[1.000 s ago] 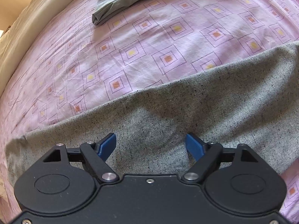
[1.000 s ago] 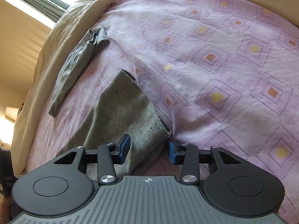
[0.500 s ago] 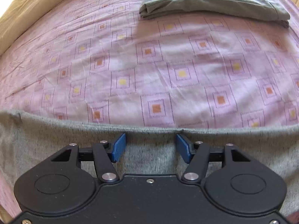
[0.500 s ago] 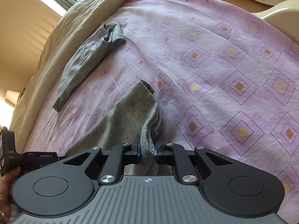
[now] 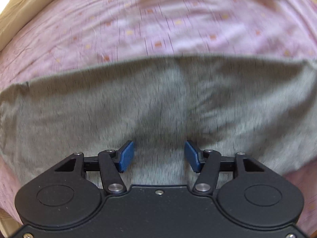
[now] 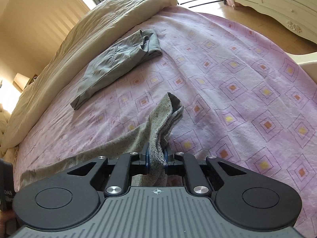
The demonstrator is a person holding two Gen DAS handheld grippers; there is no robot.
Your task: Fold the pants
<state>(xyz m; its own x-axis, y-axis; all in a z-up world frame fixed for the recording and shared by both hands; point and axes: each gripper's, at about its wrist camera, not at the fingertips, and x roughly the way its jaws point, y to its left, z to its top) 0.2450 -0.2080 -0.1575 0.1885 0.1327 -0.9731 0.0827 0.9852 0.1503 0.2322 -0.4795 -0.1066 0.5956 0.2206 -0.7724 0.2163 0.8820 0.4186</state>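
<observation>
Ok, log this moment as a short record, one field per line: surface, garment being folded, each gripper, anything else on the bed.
surface: bed with pink patterned sheet
garment: speckled grey pants, spread across the sheet, one end lifted
right gripper: shut on a bunched end of the speckled grey pants, raised off the sheet
left gripper: open, above the pants' fabric, nothing between its fingers; view blurred
other garment: folded grey-green pants, lying apart near the beige duvet
</observation>
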